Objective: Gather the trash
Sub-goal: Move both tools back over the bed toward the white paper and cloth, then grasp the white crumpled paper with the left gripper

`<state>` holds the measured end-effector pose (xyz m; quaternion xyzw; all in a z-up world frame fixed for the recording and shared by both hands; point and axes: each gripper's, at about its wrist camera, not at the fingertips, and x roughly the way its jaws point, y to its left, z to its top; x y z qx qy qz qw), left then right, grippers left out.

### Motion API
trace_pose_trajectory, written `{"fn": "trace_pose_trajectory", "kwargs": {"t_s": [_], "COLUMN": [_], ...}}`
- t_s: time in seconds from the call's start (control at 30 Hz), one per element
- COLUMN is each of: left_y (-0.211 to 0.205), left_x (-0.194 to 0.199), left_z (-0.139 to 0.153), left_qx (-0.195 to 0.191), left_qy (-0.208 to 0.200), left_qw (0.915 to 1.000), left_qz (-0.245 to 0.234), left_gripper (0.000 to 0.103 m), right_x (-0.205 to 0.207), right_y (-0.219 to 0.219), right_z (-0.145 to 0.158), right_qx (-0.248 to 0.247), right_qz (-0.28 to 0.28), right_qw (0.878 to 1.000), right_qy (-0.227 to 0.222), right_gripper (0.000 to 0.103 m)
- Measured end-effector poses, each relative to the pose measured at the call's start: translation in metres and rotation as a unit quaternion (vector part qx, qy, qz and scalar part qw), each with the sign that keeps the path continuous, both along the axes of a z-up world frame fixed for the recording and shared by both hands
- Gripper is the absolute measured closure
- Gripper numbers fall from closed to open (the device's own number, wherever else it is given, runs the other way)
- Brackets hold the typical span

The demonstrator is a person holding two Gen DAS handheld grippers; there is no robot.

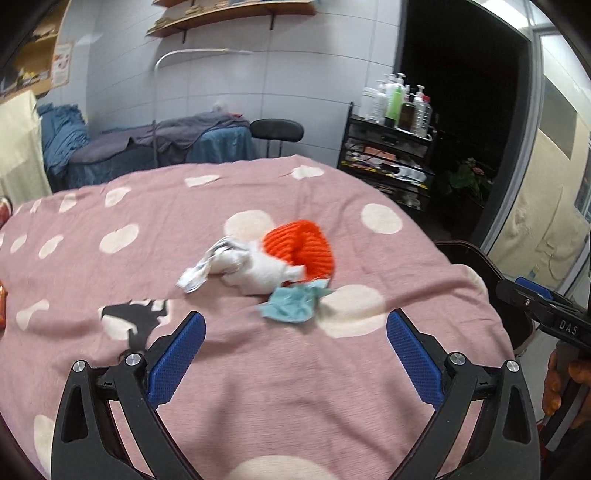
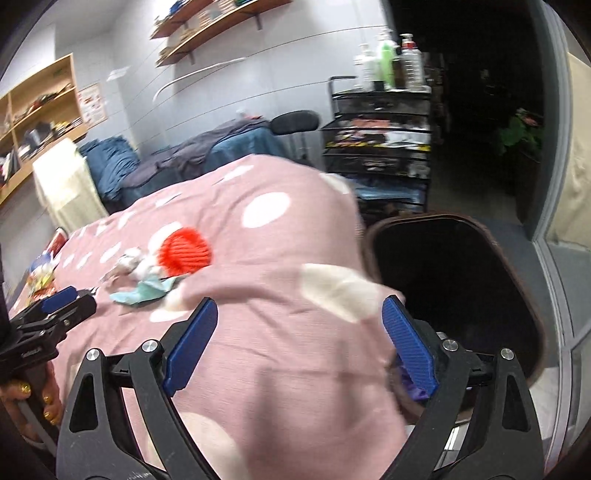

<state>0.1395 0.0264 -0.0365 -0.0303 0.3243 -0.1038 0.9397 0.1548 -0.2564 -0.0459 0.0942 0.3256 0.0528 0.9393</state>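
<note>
Here both the left gripper (image 1: 295, 328) and right gripper (image 2: 300, 317) gape wide, holding nothing. The crumpled trash (image 1: 258, 273) lies mid-blanket (image 1: 110, 295) beside an orange knit ball (image 1: 303, 251), left of the dark bin (image 2: 461, 288).

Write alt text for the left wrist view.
The open left gripper hovers over a pink polka-dot cloth, aimed at a small pile: crumpled white paper, a teal scrap and an orange knitted item. The right gripper shows at the right edge.

White tiled wall (image 1: 295, 74), wooden shelves (image 1: 229, 16), black cart (image 1: 388, 162), dark doorway (image 1: 461, 92).
</note>
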Motion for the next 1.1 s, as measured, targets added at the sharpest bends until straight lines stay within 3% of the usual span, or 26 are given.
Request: {"fn": "trace_pose_trajectory", "kwargs": {"t_s": [0.2,0.27,0.57,0.7,0.77,0.8,1.1], "left_y": [0.029,0.032,0.039,0.036,0.035,0.036,0.056], "left_x": [0.013,0.022,0.079,0.105,0.112,0.113,0.072], "left_z": [-0.004,-0.005,-0.01,-0.017,-0.02,-0.022,-0.001], "left_qx": [-0.022,-0.021,0.038,0.056,0.053,0.054,0.046], "left_qy": [0.023,0.029,0.049,0.072,0.085,0.09,0.031], "left_qw": [0.9992,0.9991,0.9977,0.9957,0.995,0.9944,0.9974], "left_qz": [0.023,0.024,0.026,0.009,-0.002,0.0,0.046], "left_gripper": [0.007,0.014,0.036,0.041,0.063,0.065,0.073], "right_x": [0.014,0.015,0.016,0.018,0.02,0.021,0.045], "right_y": [0.036,0.049,0.077,0.083,0.091,0.094,0.128], "right_z": [-0.001,-0.002,-0.001,0.0,0.002,0.003,0.001], "right_qx": [-0.005,-0.008,-0.017,-0.019,-0.024,-0.025,-0.031], "right_qz": [0.046,0.059,0.095,0.105,0.115,0.121,0.176], "right_qw": [0.999,0.998,0.995,0.994,0.993,0.992,0.983], "right_qy": [0.013,0.014,0.016,0.019,0.019,0.018,0.042], "right_gripper": [0.013,0.013,0.013,0.013,0.013,0.013,0.013]}}
